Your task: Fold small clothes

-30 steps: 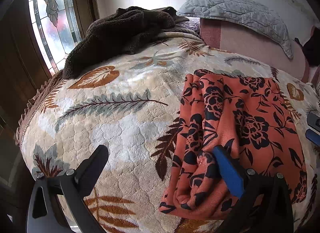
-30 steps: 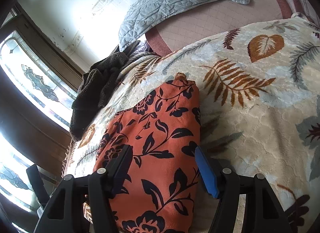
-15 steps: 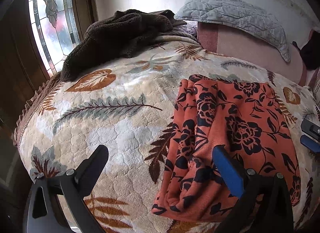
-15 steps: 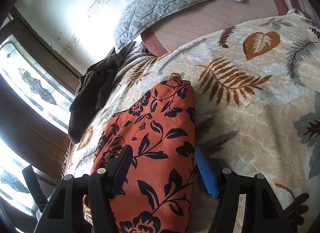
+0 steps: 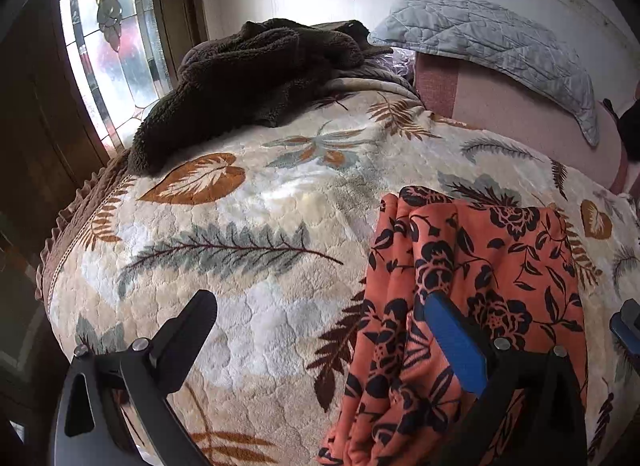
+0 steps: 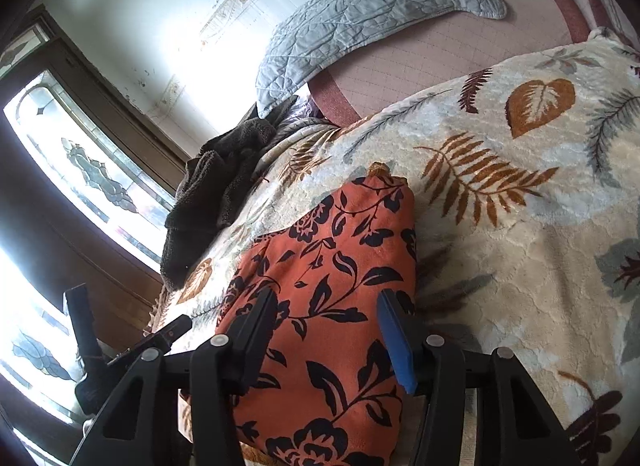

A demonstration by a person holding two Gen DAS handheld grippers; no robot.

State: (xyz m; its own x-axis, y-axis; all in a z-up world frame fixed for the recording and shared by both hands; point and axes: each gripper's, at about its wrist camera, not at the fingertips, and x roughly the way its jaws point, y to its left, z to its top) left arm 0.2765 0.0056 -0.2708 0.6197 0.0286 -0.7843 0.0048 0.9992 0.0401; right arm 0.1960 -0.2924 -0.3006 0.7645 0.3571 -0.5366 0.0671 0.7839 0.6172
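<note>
Bedroom w/ a stained-glass window (image 5: 100, 41) at left; the bed (image 5: 280, 201) is covered by a plush quilted blanket printed w/ ferns and leaves. On it, toward the near right, lies the orange cloth (image 5: 492, 266) w/ black flowers, folded into a long thick bundle w/ several layers showing along its left edge. Left gripper (image 5: 320, 330) has its jaws wide open, one finger over bare blanket, the blue-padded one over the cloth's left part; nothing held. Right gripper (image 6: 324, 322) also open, jaws straddling the cloth's near end, not pinching it.

Risks, my guess: the left layers look loose, so a grab there may catch only the top ply & the bundle fans out. The fleecy blanket could snag or get pinched along w/ the cloth. A dark brown fuzzy throw (image 5: 256, 77) sits heaped well apart, near a grey quilted pillow (image 5: 492, 37).
</note>
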